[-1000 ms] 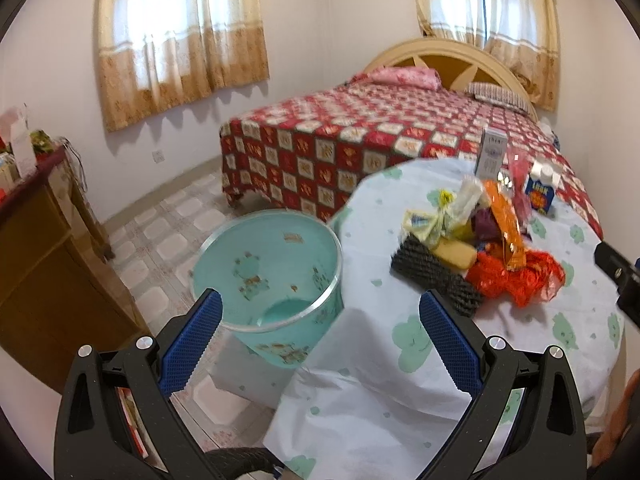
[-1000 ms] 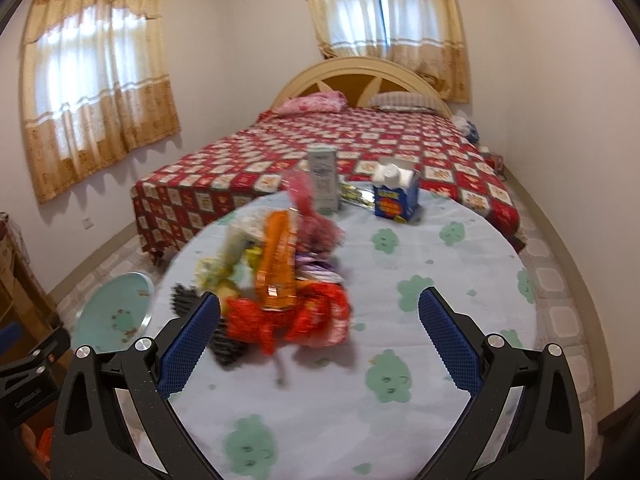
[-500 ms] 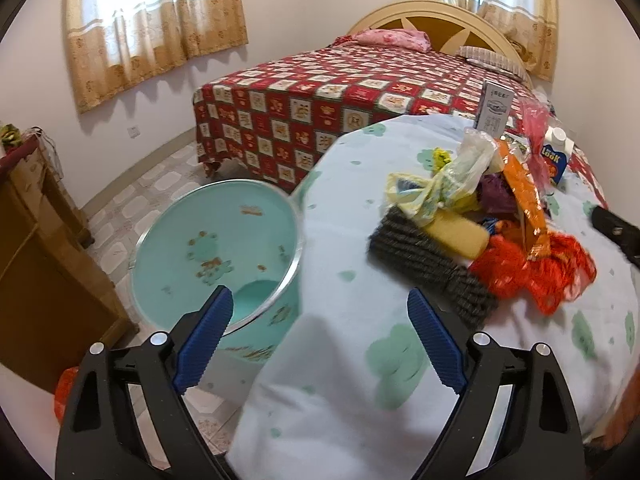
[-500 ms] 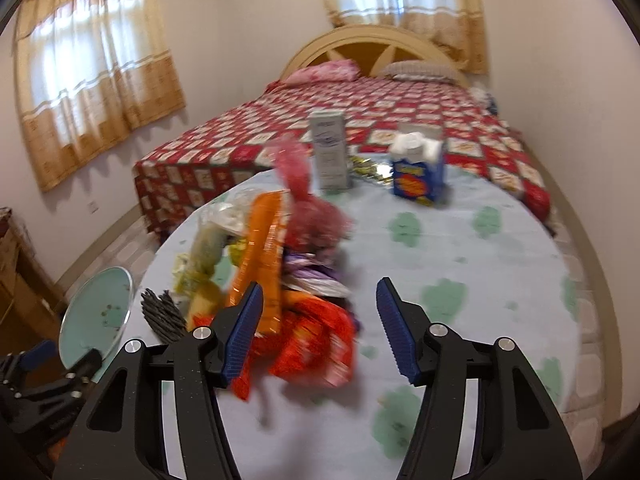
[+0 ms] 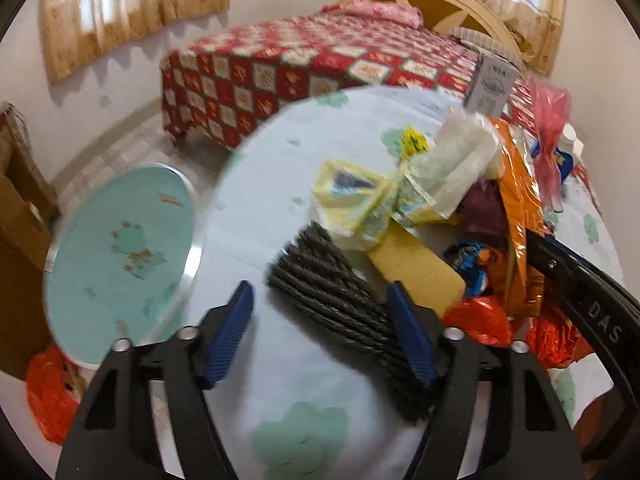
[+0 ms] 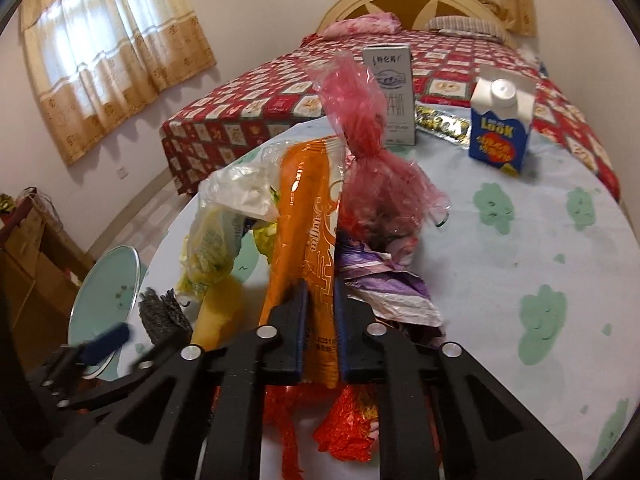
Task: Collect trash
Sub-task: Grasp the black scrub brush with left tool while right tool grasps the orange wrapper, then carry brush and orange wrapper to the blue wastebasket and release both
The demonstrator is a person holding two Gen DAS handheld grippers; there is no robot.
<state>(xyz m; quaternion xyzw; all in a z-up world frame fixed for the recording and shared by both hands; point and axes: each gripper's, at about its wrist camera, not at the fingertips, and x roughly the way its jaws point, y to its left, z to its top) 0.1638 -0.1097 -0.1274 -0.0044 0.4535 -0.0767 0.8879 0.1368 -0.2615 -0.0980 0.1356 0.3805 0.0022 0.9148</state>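
A pile of trash lies on the round table point(image 6: 520, 248): an orange wrapper point(image 6: 308, 216), a pink bag point(image 6: 372, 168), a purple wrapper point(image 6: 384, 284), red foil point(image 6: 348, 424), a yellow-white bag point(image 5: 384, 196), a yellow sponge point(image 5: 416, 264) and a black mesh piece point(image 5: 336, 300). My right gripper point(image 6: 320, 320) is shut on the orange wrapper's lower end. My left gripper point(image 5: 324, 340) is open, its fingers either side of the black mesh piece's near end. A turquoise bin point(image 5: 120, 260) stands on the floor left of the table.
A grey carton point(image 6: 390, 92), a blue carton point(image 6: 500, 124) and a gold wrapper point(image 6: 440, 124) stand at the table's far side. A bed with a red quilt point(image 6: 280, 92) is behind. A wooden cabinet point(image 5: 20, 216) and an orange bag point(image 5: 48, 392) are at the left.
My right gripper moved forward into the pile and closed on the orange wrapper. My left gripper moved forward over the table, narrowing around the black mesh piece.
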